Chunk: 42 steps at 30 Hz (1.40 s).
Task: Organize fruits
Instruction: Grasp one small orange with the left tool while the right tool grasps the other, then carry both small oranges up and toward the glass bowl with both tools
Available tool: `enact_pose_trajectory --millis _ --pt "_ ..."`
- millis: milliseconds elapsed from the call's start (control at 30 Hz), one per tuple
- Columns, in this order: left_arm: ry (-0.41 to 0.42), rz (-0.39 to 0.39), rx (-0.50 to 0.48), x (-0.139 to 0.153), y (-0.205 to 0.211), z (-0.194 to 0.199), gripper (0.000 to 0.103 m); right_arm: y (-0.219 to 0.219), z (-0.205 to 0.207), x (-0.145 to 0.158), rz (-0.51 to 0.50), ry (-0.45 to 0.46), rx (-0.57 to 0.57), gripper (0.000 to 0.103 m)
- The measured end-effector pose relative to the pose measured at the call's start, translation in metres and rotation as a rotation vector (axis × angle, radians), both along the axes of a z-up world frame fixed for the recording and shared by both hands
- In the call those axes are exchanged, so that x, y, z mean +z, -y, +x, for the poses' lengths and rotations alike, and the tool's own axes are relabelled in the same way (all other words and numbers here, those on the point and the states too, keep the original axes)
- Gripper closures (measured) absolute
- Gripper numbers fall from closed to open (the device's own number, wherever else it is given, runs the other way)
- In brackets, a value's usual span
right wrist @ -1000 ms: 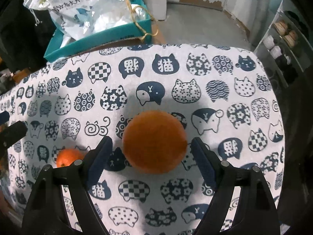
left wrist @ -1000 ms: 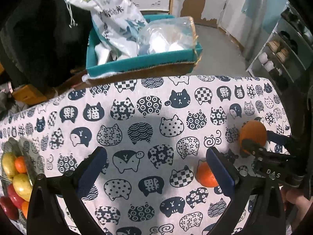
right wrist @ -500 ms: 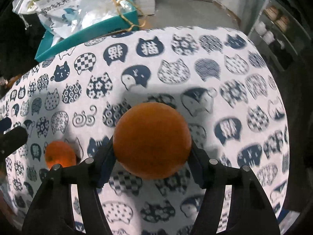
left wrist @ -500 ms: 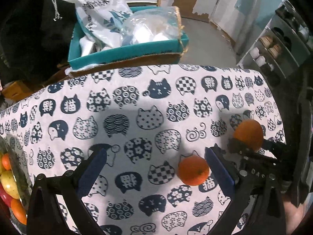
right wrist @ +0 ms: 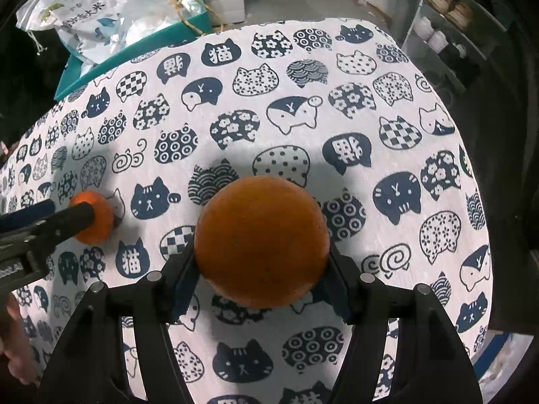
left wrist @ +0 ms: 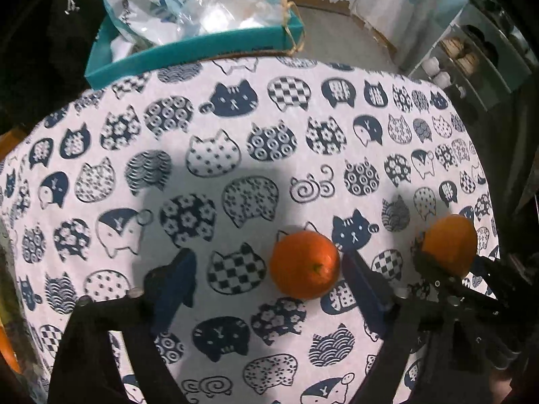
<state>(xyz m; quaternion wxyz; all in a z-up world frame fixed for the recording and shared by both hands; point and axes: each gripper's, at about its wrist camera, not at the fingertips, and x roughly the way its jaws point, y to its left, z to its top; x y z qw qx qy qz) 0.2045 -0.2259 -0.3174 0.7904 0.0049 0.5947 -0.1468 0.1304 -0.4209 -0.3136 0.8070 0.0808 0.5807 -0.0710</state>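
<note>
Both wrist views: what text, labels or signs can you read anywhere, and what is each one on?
"猫": printed inside several cat-head shapes on the tablecloth.
"大米": on the white bag in the teal box; the characters before it are too blurred to read.
A second bold character fills other cat heads on the tablecloth; I cannot read it reliably.
White lettering on the left gripper, seen at the right wrist view's left edge: too blurred to read.

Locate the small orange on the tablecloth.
In the left wrist view, the small orange lies between the closing left hand-held gripper's fingers, nearer its right finger.
</note>
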Motion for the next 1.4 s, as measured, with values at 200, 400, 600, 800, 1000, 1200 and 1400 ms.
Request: enact_pose_trajectory --millis 200,400,600,800,1000,1200,1400 --pt "-0.018 -0.059 -0.038 -0.002 0.006 -0.005 0.036 -0.006 0.0 0.0 0.009 0.006 0.007 0.037" --pt "-0.031 -0.083 -0.072 0.0 0.014 -0.01 0.058 -0.013 0.001 0.007 -0.001 0.02 0.023 0.037" --pt "0.019 -0.055 -0.071 0.012 0.008 -0.016 0.06 -0.018 -0.003 0.02 -0.014 0.048 0.037 0.037" --pt "0.095 -0.048 -0.066 0.04 -0.007 -0.024 0.06 -0.029 -0.007 0.045 -0.042 0.099 0.071 0.037" --pt "0.175 -0.056 -0.052 0.074 -0.025 -0.035 0.06 -0.045 -0.015 0.077 -0.053 0.162 0.106 0.037" --pt "0.249 -0.06 -0.051 0.105 -0.035 -0.05 0.06 -0.058 -0.024 0.11 -0.058 0.221 0.126 0.037" --pt "0.326 -0.076 -0.033 0.142 -0.055 -0.067 0.06 -0.071 -0.034 0.141 -0.053 0.282 0.151 0.037"
